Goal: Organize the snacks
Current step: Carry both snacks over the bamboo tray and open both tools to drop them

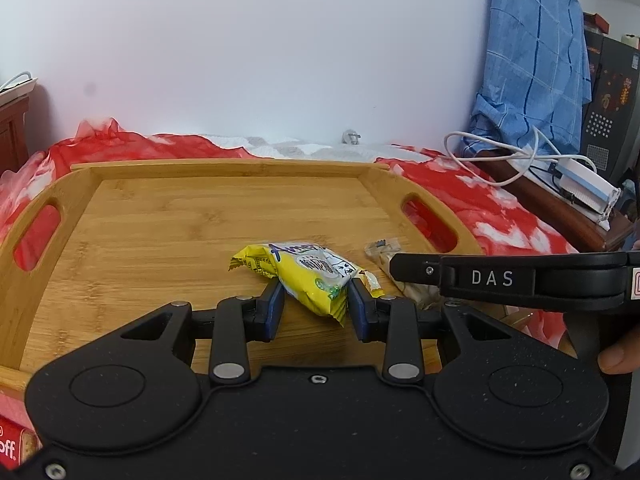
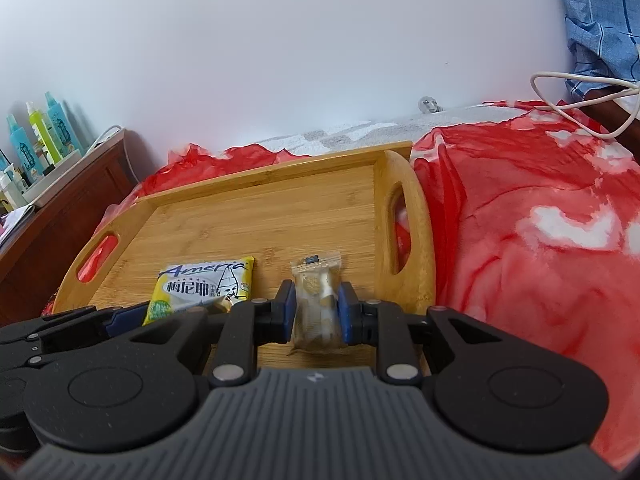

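Observation:
A yellow snack packet point(image 1: 304, 276) sits tilted between the blue pads of my left gripper point(image 1: 316, 302), which is shut on its near end above the front of the wooden tray point(image 1: 224, 166). To its right, a clear packet point(image 1: 382, 248) with a pale snack inside pokes out from under the right gripper's black finger point(image 1: 416, 268). In the right wrist view my right gripper point(image 2: 317, 310) is shut on that clear packet point(image 2: 318, 300), which lies lengthwise on the tray point(image 2: 280, 168) near its right handle. The yellow packet point(image 2: 204, 286) lies to the left, by the left gripper's fingers point(image 2: 128, 314).
The tray rests on a red-and-white bedspread point(image 2: 520, 260). A white cable point(image 1: 492, 156) and a power strip point(image 1: 588, 188) lie on a wooden ledge at right, under a blue checked cloth point(image 1: 532, 60). Bottles point(image 2: 36, 136) stand on a cabinet at left. A red biscuit box point(image 1: 10, 444) is nearby.

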### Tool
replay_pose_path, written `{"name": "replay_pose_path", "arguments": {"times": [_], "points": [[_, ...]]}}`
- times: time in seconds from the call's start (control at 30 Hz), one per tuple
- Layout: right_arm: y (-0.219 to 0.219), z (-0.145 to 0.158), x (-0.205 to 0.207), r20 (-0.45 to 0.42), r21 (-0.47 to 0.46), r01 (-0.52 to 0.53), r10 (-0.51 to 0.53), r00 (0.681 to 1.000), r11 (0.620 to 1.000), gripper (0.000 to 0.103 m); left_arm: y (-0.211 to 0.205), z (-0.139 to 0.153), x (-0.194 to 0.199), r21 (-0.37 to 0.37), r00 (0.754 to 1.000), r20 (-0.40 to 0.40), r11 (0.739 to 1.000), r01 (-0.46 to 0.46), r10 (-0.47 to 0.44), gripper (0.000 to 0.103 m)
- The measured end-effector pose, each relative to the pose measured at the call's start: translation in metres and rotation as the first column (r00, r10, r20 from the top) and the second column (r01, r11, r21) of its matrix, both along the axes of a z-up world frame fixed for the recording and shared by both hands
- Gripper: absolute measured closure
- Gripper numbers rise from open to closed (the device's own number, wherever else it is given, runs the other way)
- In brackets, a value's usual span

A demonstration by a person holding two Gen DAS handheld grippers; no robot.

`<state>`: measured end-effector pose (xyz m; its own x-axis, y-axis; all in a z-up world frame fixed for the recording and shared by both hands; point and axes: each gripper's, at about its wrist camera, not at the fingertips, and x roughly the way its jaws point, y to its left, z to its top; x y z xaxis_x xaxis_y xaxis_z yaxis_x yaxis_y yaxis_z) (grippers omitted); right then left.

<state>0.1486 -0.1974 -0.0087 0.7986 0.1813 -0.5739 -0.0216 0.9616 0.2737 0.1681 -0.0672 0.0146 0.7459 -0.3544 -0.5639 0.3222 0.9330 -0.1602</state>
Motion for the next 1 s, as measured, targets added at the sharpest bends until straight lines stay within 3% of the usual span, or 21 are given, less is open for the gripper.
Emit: {"name": "replay_pose_path", "arguments": {"times": [0.63, 1.0], "points": [[0.002, 0.003, -0.003, 0.019, -0.014, -0.010, 0.010, 1.000, 1.000, 0.068, -0.010, 0.000, -0.001, 0.079, 0.999, -0.038, 0.997, -0.016, 0.019, 0.064], [-0.001, 0.010, -0.016, 0.052, -0.004, 0.012, -0.012, 0.999, 1.000, 0.068, -0.011, 0.009, -0.017, 0.146, 0.998, -0.036, 0.989, -0.038, 0.043, 0.044]]}}
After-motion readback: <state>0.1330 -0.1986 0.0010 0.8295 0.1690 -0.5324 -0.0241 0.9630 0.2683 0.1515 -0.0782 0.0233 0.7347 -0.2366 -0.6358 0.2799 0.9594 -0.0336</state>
